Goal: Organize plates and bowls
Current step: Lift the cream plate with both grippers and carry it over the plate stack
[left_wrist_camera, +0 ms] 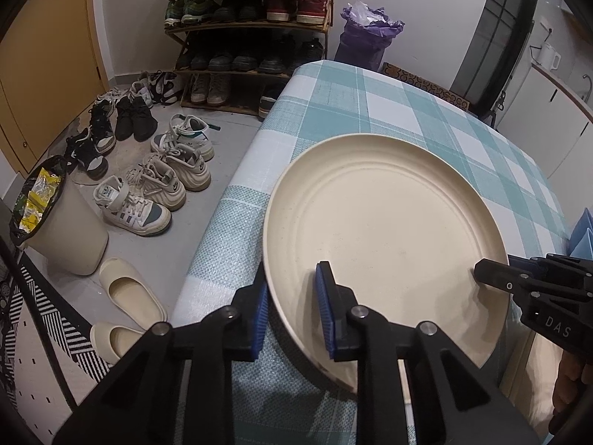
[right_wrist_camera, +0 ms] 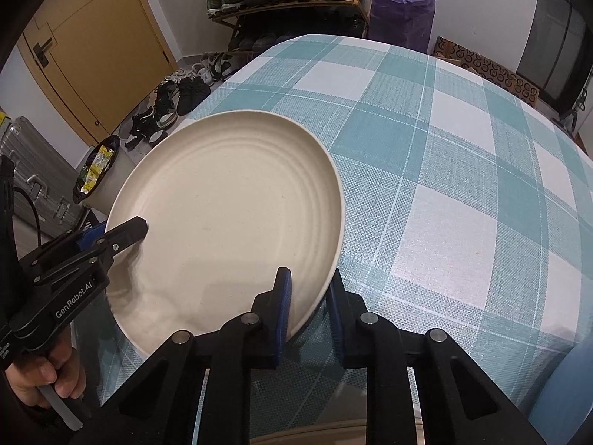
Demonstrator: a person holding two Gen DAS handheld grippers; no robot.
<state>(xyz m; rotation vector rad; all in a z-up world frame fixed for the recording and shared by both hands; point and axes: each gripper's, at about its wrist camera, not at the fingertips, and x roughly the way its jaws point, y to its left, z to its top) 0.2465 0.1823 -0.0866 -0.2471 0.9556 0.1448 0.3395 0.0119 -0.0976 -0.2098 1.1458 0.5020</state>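
A large cream plate (left_wrist_camera: pixel 389 222) (right_wrist_camera: pixel 229 204) is over the near left part of the table with the teal checked cloth (left_wrist_camera: pixel 333 104) (right_wrist_camera: pixel 444 148). My left gripper (left_wrist_camera: pixel 292 311) is shut on the plate's near-left rim, one blue pad outside and one inside. In the right wrist view the left gripper (right_wrist_camera: pixel 126 233) clamps that rim from the left, held by a hand. My right gripper (right_wrist_camera: pixel 309 311) is shut on the near-right rim. From the left wrist view the right gripper (left_wrist_camera: pixel 485 272) shows its upper finger resting on the plate. No bowls are in view.
Beyond the table's left edge are a beige waste bin (left_wrist_camera: pixel 63 230), many shoes on the floor (left_wrist_camera: pixel 163 178) and a shoe rack (left_wrist_camera: pixel 252 37). A purple bag (left_wrist_camera: pixel 367 33) stands behind the table. Something blue (right_wrist_camera: pixel 570 382) sits at the near right.
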